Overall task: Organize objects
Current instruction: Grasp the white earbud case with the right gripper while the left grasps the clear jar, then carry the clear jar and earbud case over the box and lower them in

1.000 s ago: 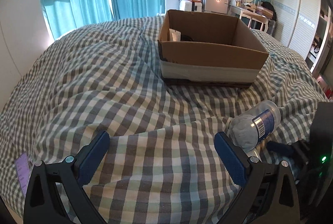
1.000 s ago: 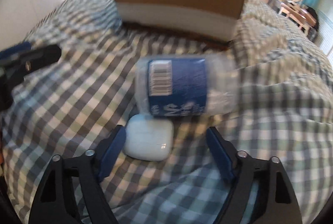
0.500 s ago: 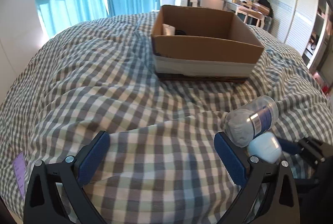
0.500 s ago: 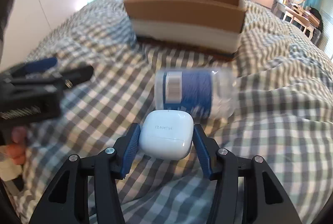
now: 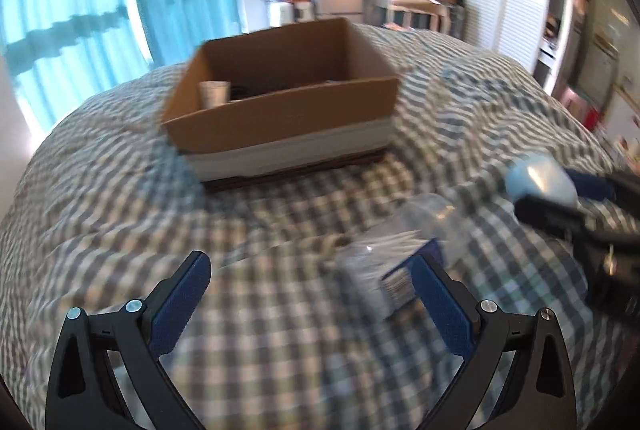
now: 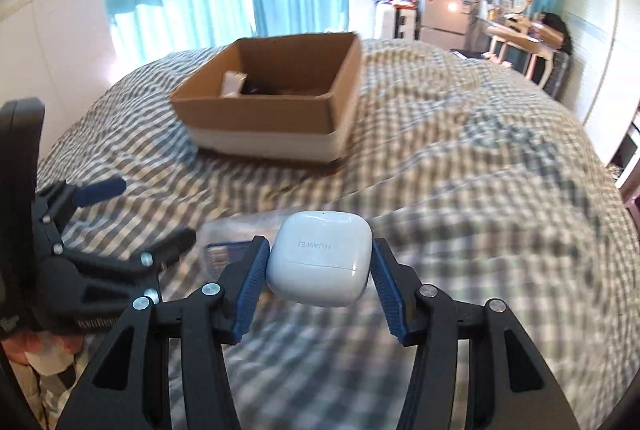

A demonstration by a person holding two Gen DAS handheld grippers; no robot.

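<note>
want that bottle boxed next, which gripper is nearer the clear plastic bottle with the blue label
Left. The open left gripper has the clear plastic bottle with the blue label just ahead by its right finger; the right gripper, raised above it, holds a white earbud case.

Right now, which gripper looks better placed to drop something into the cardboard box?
Right. The right gripper already clamps the white earbud case, facing the cardboard box. The left gripper is open, with the bottle on the bed.
</note>
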